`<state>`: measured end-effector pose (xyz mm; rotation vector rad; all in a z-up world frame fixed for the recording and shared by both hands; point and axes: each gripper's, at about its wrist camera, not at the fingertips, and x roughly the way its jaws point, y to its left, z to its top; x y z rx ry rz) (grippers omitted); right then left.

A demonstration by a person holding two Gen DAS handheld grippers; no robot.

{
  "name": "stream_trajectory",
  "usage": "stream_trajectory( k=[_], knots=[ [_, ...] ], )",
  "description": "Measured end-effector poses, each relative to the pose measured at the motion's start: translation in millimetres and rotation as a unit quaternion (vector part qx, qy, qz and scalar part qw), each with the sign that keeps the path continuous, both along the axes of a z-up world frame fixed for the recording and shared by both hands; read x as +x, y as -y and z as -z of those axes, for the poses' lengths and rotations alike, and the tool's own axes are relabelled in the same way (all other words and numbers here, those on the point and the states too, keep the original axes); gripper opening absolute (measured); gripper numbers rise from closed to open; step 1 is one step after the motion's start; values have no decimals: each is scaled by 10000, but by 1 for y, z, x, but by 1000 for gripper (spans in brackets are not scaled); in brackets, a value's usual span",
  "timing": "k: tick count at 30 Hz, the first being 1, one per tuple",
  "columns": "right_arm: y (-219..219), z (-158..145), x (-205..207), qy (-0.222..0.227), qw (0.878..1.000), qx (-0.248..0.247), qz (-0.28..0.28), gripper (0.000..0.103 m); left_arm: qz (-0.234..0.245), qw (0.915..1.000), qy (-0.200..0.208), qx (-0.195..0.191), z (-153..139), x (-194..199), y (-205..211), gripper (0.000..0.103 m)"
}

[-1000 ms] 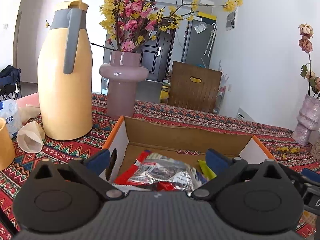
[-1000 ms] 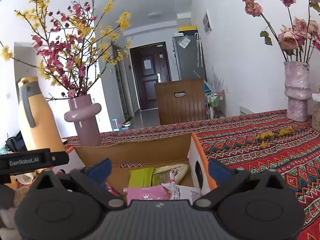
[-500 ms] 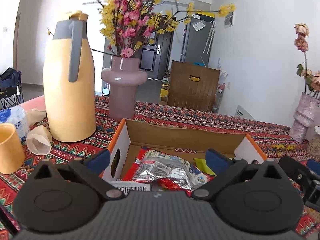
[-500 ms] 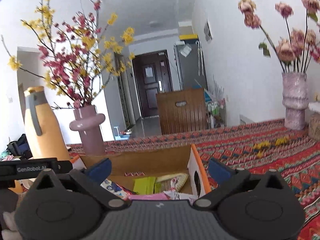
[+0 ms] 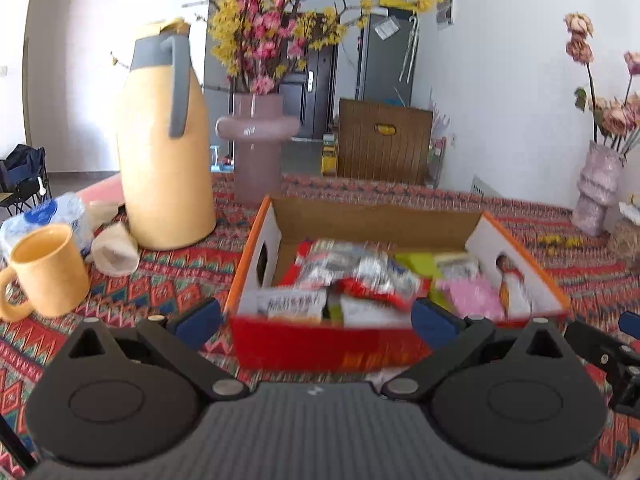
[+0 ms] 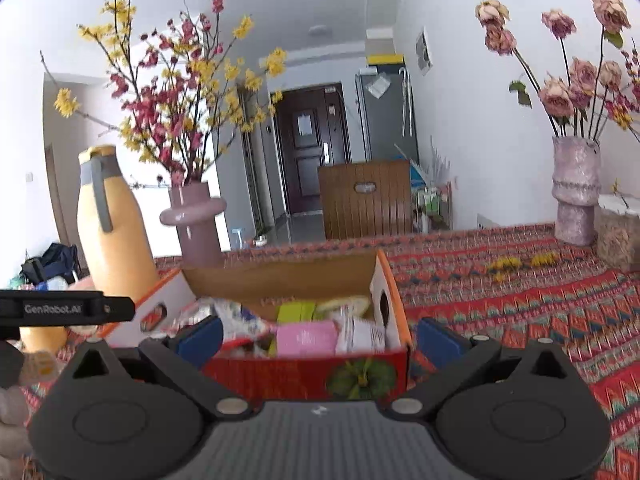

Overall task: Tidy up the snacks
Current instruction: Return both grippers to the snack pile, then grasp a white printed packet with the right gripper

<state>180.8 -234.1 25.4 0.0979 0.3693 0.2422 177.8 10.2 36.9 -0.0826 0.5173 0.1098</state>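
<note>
Spread jaws mark both grippers, neither holding anything, as they hang in front of a cardboard box of snacks on a table covered by a patterned red tablecloth. From the left gripper the box's red front wall fills the gap between the blue fingertips; from the right gripper the same box sits between the pads. Packets lie piled inside: a silver foil packet, a pink packet and a green packet. Left of the box stand a yellow thermos jug, a yellow mug and a mauve vase of pink and yellow blossoms. Motion blur softens the packets' print.
</note>
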Motion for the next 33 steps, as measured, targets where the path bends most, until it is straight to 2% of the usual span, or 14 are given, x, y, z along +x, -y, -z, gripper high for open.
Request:
stream_trajectory(
  k=[9,14,27,33],
  knots=[
    [5,38,-26,-788,9966,-228,41,103,138,9989,-438,86,41,-31,-14,103],
    [7,53,-28,-1142,9931,-240,81,103,192,9990,-410,28,64,-35,-21,103],
    [-11,70,0,-1773,9828,-491,145,103,262,9979,-467,-359,66,-34,-29,103],
    [-18,73,10,-1863,9781,-902,223,103,259,9978,-452,-411,66,-34,-30,103]
  ],
)
